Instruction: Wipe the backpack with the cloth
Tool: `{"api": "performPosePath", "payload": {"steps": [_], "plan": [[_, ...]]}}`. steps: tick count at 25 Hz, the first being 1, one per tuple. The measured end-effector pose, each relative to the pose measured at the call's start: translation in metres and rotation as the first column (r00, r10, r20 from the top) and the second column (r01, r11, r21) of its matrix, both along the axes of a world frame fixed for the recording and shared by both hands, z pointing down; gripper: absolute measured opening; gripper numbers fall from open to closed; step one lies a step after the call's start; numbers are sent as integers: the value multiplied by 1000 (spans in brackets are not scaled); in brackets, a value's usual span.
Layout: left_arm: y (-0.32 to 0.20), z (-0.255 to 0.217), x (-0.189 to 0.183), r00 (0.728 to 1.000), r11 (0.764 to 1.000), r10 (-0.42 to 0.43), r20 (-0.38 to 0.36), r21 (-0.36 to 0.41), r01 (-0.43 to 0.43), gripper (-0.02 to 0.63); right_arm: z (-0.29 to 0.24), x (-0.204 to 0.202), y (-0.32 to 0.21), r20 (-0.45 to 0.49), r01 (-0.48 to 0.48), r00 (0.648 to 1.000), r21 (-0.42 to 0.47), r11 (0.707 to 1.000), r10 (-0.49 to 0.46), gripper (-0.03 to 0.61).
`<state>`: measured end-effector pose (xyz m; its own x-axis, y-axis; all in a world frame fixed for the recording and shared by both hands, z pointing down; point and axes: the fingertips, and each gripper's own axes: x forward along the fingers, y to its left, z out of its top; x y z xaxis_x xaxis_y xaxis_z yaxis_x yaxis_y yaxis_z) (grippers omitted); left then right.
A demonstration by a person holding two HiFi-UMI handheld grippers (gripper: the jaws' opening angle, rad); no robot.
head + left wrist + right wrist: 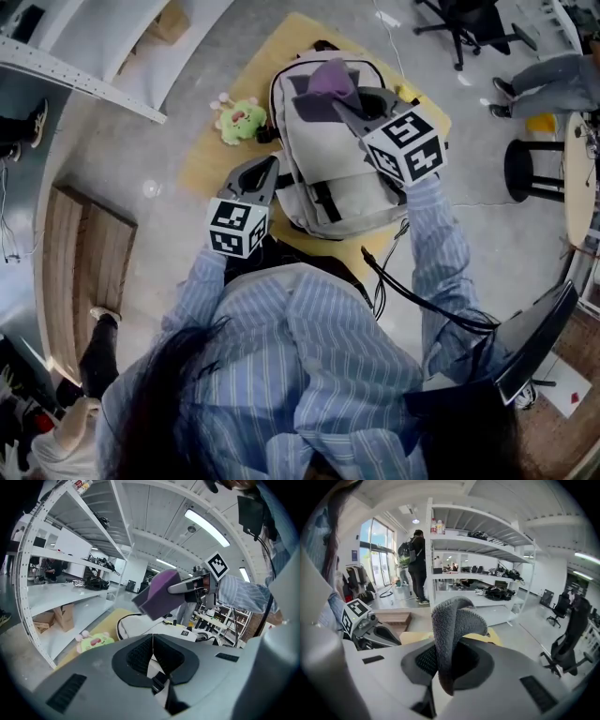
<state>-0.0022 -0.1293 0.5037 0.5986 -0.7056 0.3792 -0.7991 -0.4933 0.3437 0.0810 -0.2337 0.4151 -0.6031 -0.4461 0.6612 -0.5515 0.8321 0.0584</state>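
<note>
The right hand-held gripper point(345, 101) is clamped on a folded purple cloth point(330, 79), with the sleeved arm stretched forward over the top of the backpack point(342, 183). The left hand-held gripper point(270, 169) has its jaws pressed together on nothing and sits at the bag's near left edge. The grey-and-white backpack lies flat on the yellow bench point(211, 159).

**Green plush toy point(241, 120) beside workshop shelving point(103, 37)**

On a yellow surface point(211, 159), near its left edge. Cardboard boxes point(63, 617) on a low shelf behind. Wooden pallet point(75, 272) at left on the grey floor point(159, 239); black stool point(530, 171) and office chair point(469, 28) at right.
</note>
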Motion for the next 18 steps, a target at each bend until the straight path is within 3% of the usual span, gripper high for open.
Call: {"api": "performPosePath", "payload": {"steps": [4, 8, 12, 18], "plan": [[-2, 1, -6, 1000, 1000, -7, -4, -1, 7, 6, 56, -49, 20, -36, 70, 997, -104, 992, -74, 41], [-3, 0, -12, 1000, 1000, -17, -10, 1, 17, 6, 108, -55, 35, -138, 92, 984, -167, 982, -115, 41], [-4, 1, -15, 1000, 1000, -11, -15, -3, 11, 6, 128, -25, 23, -221, 16, 974, -167, 986, -54, 41], [-5, 1, -12, 1000, 1000, 23, -14, -8, -24, 6, 123, 51, -5, -270, -156, 956, -138, 978, 114, 41]]}}
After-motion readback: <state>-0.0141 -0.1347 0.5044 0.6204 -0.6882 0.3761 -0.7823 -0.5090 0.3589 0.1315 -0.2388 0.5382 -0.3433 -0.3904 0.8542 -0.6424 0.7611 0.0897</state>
